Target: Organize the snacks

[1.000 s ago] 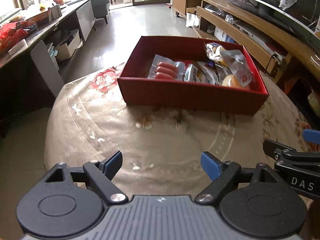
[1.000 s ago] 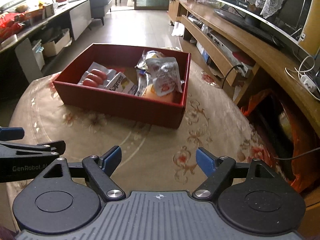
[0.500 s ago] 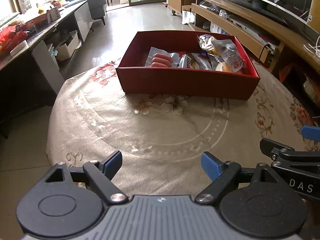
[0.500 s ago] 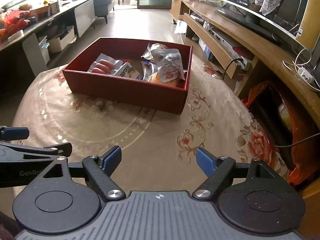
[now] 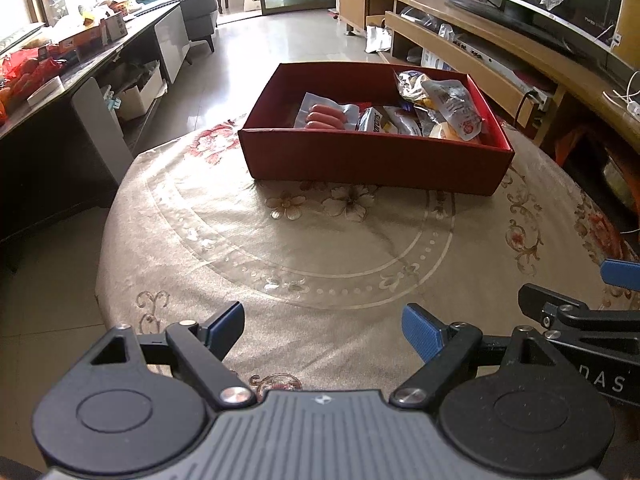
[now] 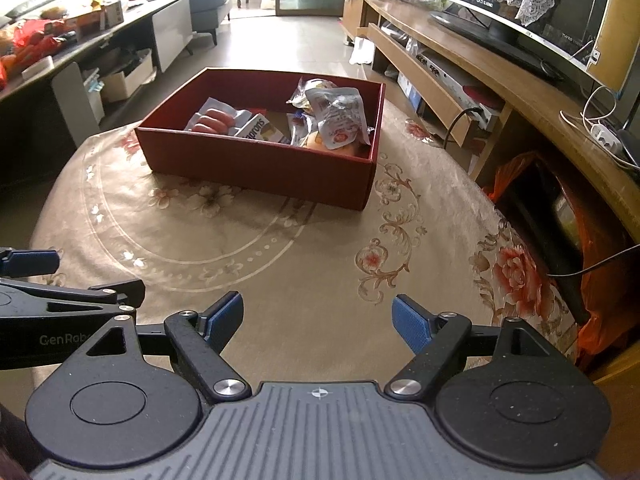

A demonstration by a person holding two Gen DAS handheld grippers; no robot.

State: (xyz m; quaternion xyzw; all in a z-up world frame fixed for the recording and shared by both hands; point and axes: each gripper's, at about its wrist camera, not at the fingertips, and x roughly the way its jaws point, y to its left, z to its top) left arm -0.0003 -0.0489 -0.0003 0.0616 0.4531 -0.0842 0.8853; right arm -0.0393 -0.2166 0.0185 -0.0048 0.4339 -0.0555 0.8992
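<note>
A red cardboard box stands on the far half of the round table. It holds several snacks: a sausage pack, a small white packet and a silver pouch. The box shows in the right wrist view with the sausages and the pouch. My left gripper is open and empty, well back from the box over the near table edge. My right gripper is open and empty beside it.
A long wooden TV bench with a television runs along the right. An orange bag sits by the table's right side. A dark cluttered desk stands at the left. Tiled floor lies beyond the table.
Both grippers have drawn back from the box, which now looks smaller and farther. Both stayed open and empty. The snacks in the box have not moved.
</note>
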